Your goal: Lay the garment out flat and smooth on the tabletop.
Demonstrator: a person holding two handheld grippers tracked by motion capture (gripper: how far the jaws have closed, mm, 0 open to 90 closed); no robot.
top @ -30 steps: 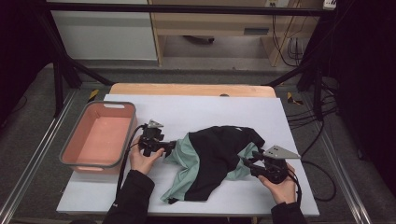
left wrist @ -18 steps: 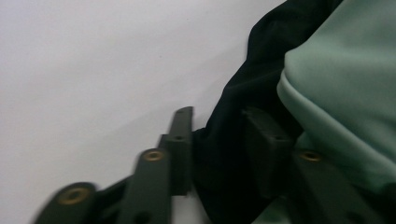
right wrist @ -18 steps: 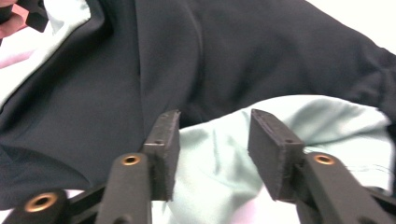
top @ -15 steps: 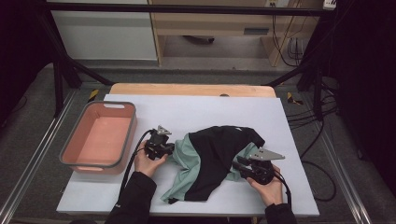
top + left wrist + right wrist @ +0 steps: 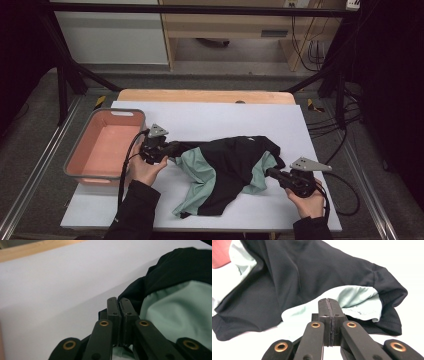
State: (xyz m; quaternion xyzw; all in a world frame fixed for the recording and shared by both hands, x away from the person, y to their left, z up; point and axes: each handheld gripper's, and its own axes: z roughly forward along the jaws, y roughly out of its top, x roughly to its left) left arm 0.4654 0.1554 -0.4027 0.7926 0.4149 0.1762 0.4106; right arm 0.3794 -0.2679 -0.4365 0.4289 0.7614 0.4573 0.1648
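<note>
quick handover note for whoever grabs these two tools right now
Left tool: jaws shut at the left edge of the black and mint-green fabric garment; whether cloth is pinched, I cannot tell.
Right tool: jaws shut at the garment's right edge; grip likewise unclear.
The garment lies crumpled mid-table on the white tabletop, unfolded. The pink plastic bin at left holds nothing.
Left, probably: spread or fold the garment, perhaps bin it.

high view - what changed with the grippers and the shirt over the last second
The left gripper moved toward the black and mint shirt and now sits at its left edge, jaws shut. The right gripper dipped toward the person, then came back to the shirt's right edge, jaws shut; whether either pinches cloth is unclear. The shirt's left side has spread slightly. The pink bin and the table stayed put.
</note>
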